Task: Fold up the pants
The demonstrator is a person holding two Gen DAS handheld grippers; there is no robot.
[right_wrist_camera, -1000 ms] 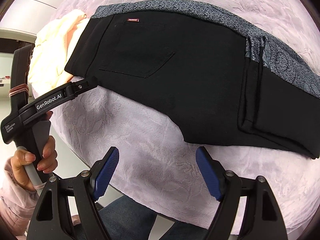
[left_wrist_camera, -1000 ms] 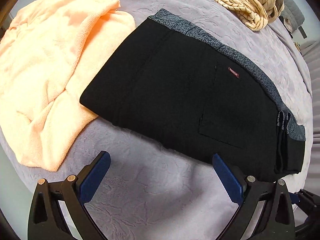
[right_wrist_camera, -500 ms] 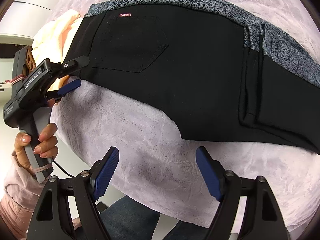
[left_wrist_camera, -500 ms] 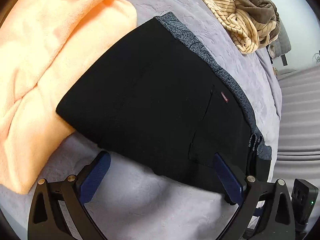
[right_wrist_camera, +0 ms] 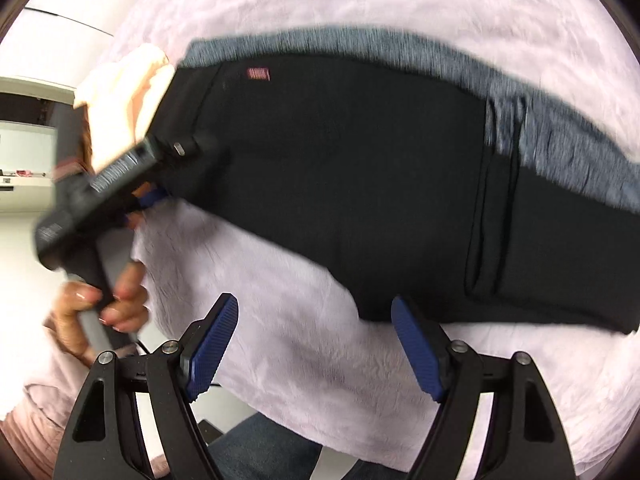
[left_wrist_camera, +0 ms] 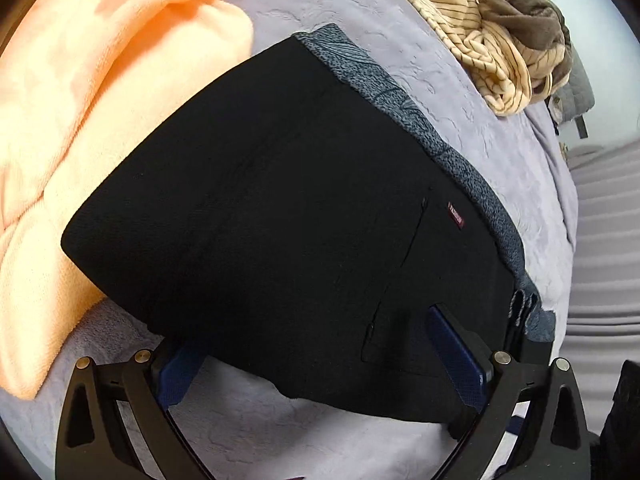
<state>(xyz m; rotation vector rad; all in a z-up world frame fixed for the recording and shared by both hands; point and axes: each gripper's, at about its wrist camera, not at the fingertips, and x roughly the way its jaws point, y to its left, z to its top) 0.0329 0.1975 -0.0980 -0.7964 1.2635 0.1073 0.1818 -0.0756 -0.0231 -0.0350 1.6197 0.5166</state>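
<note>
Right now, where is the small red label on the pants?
In the left wrist view the red label sits right of centre on the black pants, just below the grey patterned waistband.

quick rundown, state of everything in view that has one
black pants: folded, flat on the bed cover, near edge between the left gripper's fingers
left gripper: open, straddling that edge
right gripper: open, empty, right fingertip at the pants' edge
orange towel: rumpled, partly under the pants
striped garment: crumpled heap
</note>
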